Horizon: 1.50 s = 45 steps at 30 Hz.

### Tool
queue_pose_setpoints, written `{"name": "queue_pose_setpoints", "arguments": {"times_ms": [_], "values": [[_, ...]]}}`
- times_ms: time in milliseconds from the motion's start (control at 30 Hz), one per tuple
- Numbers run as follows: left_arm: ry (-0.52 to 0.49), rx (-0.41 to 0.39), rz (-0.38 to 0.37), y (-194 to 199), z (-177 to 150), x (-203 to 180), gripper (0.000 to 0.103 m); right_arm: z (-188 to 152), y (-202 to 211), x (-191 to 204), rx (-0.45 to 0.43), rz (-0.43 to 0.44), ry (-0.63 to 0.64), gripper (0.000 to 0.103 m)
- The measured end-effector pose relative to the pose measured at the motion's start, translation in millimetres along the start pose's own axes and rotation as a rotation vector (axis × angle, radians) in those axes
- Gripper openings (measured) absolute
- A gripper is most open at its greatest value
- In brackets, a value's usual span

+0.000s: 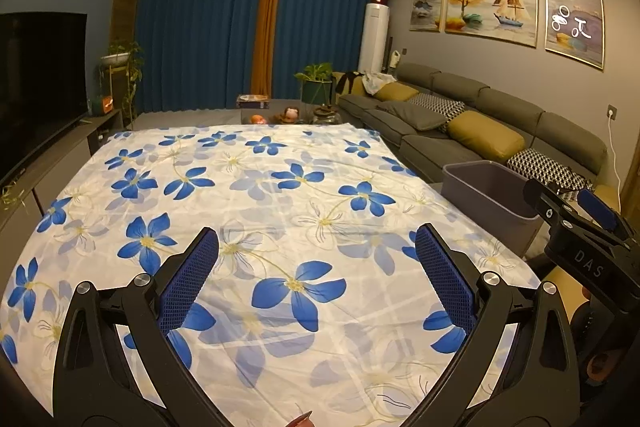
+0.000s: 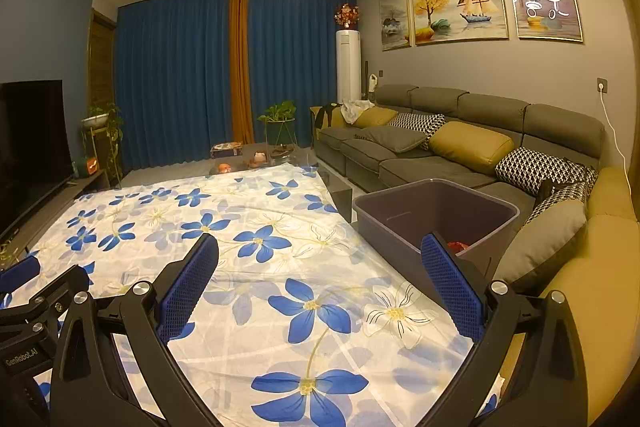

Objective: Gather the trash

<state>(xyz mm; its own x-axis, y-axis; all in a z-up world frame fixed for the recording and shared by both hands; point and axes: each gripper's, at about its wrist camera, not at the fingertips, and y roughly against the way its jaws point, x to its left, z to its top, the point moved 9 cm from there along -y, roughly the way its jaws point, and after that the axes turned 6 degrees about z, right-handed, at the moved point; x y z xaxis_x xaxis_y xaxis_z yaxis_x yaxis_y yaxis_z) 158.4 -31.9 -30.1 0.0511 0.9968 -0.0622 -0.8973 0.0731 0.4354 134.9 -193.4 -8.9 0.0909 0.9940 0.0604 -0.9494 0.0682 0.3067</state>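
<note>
Nearly finished, judging by bare floral cloth (image 1: 280, 195).
Both left gripper (image 1: 316, 255) and right gripper (image 2: 320, 259) spread apart, empty; red trash (image 2: 458, 247) inside grey plastic bin (image 2: 400, 223), centre right.

Left hand-held gripper (image 1: 316, 259) spread wide, right hand-held gripper (image 2: 320, 263) likewise

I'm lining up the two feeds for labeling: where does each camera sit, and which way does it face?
Left wrist: on the left gripper, looking over the floral cloth toward the curtains; right gripper at its right edge.
Right wrist: on the right gripper, facing the same way, nearer the bin and sofa; the left gripper shows lower left.
Shared: cloth, bin, sofa, curtains.
</note>
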Motion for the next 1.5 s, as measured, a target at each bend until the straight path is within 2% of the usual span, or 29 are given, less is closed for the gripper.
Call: {"name": "queue_pose_setpoints", "arguments": {"times_ms": [1500], "values": [[-0.012,-0.015,-0.009,2.0,6.6,-12.9,0.097,-4.0,-4.7,-7.3,-0.01,-0.027,-0.014,0.098]]}}
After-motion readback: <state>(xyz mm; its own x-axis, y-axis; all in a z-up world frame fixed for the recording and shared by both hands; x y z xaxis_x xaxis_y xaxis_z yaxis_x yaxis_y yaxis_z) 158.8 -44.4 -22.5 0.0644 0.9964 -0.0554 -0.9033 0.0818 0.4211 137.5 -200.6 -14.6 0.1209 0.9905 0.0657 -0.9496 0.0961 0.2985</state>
